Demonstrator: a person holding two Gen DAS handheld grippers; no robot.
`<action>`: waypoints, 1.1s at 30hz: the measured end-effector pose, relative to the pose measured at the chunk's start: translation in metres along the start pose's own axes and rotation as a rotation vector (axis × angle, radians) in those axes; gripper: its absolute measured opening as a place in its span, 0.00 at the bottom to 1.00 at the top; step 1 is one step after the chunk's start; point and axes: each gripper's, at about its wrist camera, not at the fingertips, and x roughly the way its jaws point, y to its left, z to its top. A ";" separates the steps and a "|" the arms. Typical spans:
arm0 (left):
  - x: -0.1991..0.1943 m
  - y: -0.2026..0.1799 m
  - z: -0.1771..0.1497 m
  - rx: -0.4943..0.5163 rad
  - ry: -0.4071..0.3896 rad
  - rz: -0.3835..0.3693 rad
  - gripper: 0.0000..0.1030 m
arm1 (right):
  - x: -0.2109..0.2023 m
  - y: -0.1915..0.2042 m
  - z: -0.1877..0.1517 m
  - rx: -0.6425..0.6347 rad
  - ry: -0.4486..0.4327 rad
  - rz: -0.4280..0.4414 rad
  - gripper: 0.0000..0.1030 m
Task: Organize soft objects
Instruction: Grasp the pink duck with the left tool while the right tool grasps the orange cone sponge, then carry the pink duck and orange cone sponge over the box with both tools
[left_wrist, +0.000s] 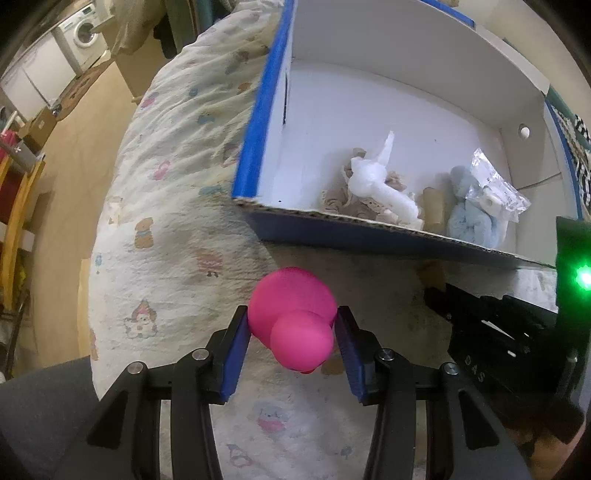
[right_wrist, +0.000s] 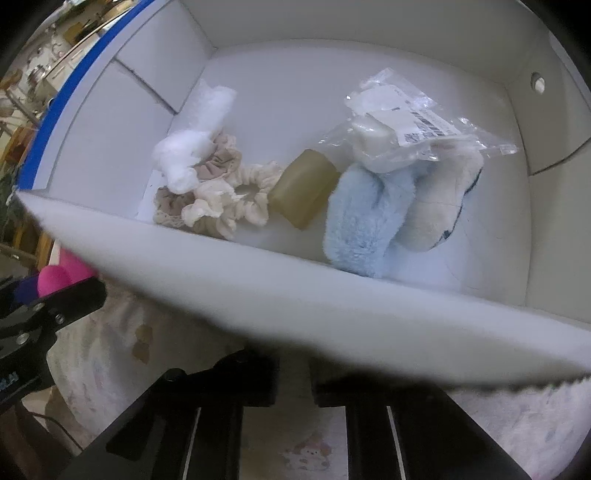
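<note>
A pink rubbery toy (left_wrist: 291, 317) hangs over the printed quilt (left_wrist: 166, 184), with my left gripper (left_wrist: 292, 314) shut on it between its blue pads (left_wrist: 236, 343). The same toy (right_wrist: 55, 278) shows at the left edge of the right wrist view. The blue-sided cardboard box (left_wrist: 258, 122) with a white inside holds white fluff (right_wrist: 192, 147), cream scrunchies (right_wrist: 225, 203), a tan block (right_wrist: 303, 188), a light blue plush (right_wrist: 365, 225) and a plastic bag (right_wrist: 402, 122). My right gripper (right_wrist: 293, 387) stands outside the box's near wall (right_wrist: 295, 295), which hides its tips; its fingers sit close together.
The quilt covers a rounded cushion that drops off to a wooden floor (left_wrist: 85, 155) on the left. A washing machine (left_wrist: 83, 33) and shelves stand far off at the left. The box's far half lies bare.
</note>
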 end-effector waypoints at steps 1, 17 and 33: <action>0.001 -0.002 0.000 -0.001 0.001 0.001 0.41 | -0.002 -0.003 -0.002 -0.010 -0.002 0.003 0.06; 0.011 -0.002 0.000 -0.002 -0.012 0.056 0.41 | -0.052 -0.008 -0.041 -0.047 -0.073 0.138 0.05; -0.024 -0.008 -0.018 0.062 -0.097 0.054 0.41 | -0.113 -0.039 -0.056 0.005 -0.178 0.226 0.05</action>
